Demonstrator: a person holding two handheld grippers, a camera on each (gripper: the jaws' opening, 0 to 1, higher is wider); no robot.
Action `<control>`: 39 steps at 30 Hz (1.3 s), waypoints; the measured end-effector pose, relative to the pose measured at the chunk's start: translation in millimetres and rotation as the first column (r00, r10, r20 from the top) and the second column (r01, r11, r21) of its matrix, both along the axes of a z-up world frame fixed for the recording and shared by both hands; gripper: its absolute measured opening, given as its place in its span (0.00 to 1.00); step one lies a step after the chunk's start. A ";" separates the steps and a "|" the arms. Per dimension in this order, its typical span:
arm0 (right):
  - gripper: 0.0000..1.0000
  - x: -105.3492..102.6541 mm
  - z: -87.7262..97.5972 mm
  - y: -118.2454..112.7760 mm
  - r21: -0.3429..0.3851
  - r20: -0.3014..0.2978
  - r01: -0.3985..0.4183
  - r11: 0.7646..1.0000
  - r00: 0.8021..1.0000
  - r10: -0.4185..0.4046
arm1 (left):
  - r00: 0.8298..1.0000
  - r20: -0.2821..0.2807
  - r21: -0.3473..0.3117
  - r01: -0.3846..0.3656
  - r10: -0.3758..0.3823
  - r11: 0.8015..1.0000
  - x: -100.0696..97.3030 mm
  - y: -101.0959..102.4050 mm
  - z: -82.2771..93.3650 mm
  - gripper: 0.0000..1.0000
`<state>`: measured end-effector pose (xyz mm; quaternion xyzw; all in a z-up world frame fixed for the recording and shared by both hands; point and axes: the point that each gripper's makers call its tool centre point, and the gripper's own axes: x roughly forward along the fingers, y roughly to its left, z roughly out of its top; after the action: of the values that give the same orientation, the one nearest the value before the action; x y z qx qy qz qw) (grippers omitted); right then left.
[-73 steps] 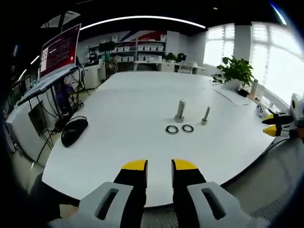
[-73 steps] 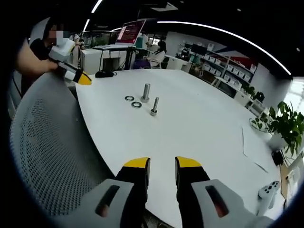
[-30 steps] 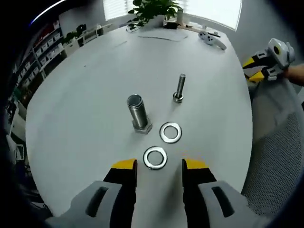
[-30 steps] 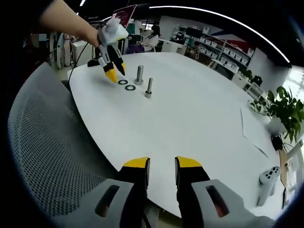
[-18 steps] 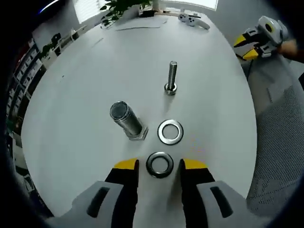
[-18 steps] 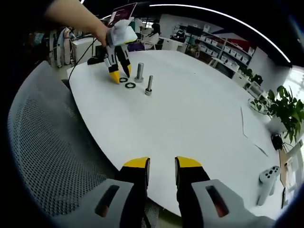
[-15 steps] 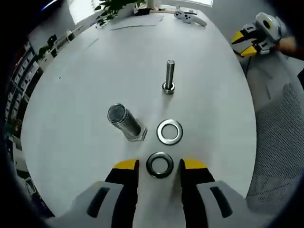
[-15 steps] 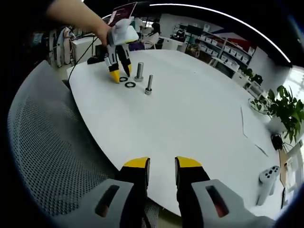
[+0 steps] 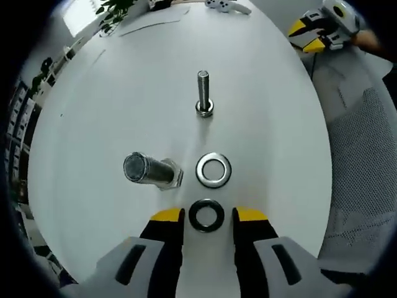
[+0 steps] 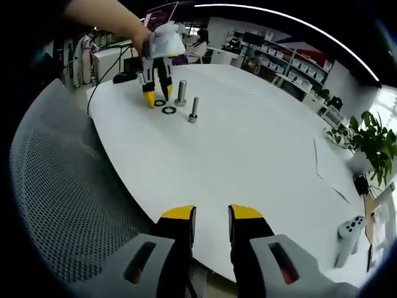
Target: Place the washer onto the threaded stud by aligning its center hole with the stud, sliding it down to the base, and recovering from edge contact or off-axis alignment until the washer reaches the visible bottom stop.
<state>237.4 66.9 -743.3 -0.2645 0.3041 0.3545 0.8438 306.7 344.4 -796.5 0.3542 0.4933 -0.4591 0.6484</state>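
On the white counter (image 9: 124, 93), the left gripper (image 9: 206, 216) stood over a dark washer (image 9: 206, 215), its yellow-tipped fingers (image 9: 167, 215) apart with the washer lying flat between them, unclamped. At 12 o'clock from that washer lay a brighter second washer (image 9: 214, 170); at 10 o'clock stood the thick threaded stud (image 9: 149, 171) on its hex base, and farther toward 12 o'clock a slim bolt (image 9: 203, 93) stood upright. The right gripper (image 10: 209, 214) hung at the counter's near edge, well apart from these parts, fingers open and empty.

Shiny metal washer (image 9: 213, 171), threaded steel stud (image 9: 203, 94), matt white table (image 9: 124, 93)
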 end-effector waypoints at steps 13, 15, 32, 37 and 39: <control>0.23 0.4 -0.3 -1.4 -0.001 0.001 0.007 1.000 1.000 -0.007 | 0.999 -0.024 0.078 -0.041 0.043 0.996 1.1 -0.9 -0.1 0.29; 0.23 0.5 -0.1 -1.7 0.002 0.001 0.010 1.000 1.000 -0.010 | 0.998 -0.033 0.099 -0.041 0.044 0.994 -3.7 3.6 0.1 0.28; 0.23 1.1 0.1 -2.1 0.008 0.003 0.016 1.000 1.000 -0.016 | 1.000 -0.016 0.055 0.006 -0.006 0.998 -4.7 7.2 -0.2 0.27; 0.23 1.0 0.0 -1.8 0.006 0.002 0.013 1.000 1.000 -0.013 | 1.000 0.012 0.038 0.020 -0.020 0.999 -0.4 3.8 2.0 0.21; 0.23 0.6 -0.5 -1.9 0.004 -0.001 0.013 1.000 1.000 -0.013 | 1.000 0.000 0.026 0.000 0.000 1.000 -2.7 4.4 5.8 0.21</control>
<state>238.1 65.0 -743.8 -0.2607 0.3053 0.3499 0.8464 303.9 348.8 -790.7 0.3627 0.4989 -0.4527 0.6439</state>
